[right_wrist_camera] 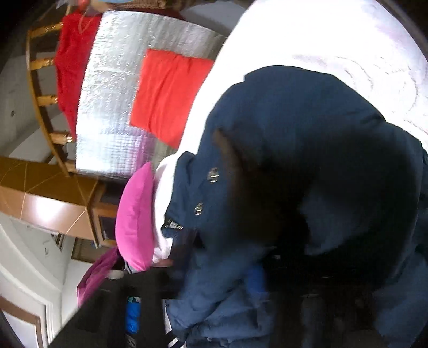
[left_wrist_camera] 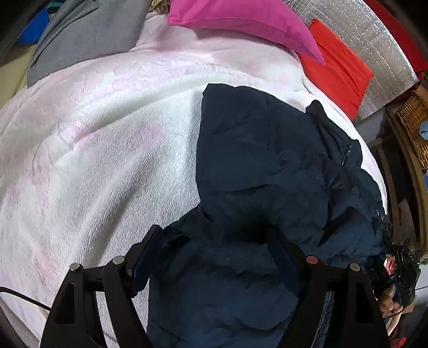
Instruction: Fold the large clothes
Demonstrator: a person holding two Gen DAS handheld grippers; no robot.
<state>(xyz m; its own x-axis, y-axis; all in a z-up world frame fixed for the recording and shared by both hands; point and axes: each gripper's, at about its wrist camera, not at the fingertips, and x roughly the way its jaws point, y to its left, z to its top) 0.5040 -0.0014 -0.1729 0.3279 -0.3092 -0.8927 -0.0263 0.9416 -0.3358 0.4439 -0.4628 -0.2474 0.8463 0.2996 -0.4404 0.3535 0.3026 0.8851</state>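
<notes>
**Navy jacket bunched on a pale blanket, one gripper wide, the other clamped in the folds**

Fleecy and pale, a white-and-pink blanket [left_wrist_camera: 107, 150] covers the bed and fills most of the left wrist view. On it lies the navy padded jacket [left_wrist_camera: 262, 160], crumpled and partly doubled over, reaching from the middle of the blanket down to the near edge; a short zip shows on its right side. Beyond the blanket, a silver quilted sheet [left_wrist_camera: 374, 45] spreads along the far right, with a red cloth [left_wrist_camera: 337, 77] lying on it. A magenta pillow [left_wrist_camera: 240, 21] rests at the top of the blanket and a grey cushion [left_wrist_camera: 88, 32] sits at its upper left corner. A wicker basket [left_wrist_camera: 414, 120] stands off the right side of the bed.

The left gripper [left_wrist_camera: 211, 241] points steeply down over the near part of the jacket. Its black fingers stand wide apart with jacket fabric heaped between them; whether the pads press on the fabric cannot be told.

The right wrist view is rolled and blurred. There the right gripper [right_wrist_camera: 256, 270] is buried in the jacket's folds, its jaws nearly together on the navy fabric, a blue pad just showing. Two metal snaps [right_wrist_camera: 206, 191] glint on the jacket's edge.
</notes>
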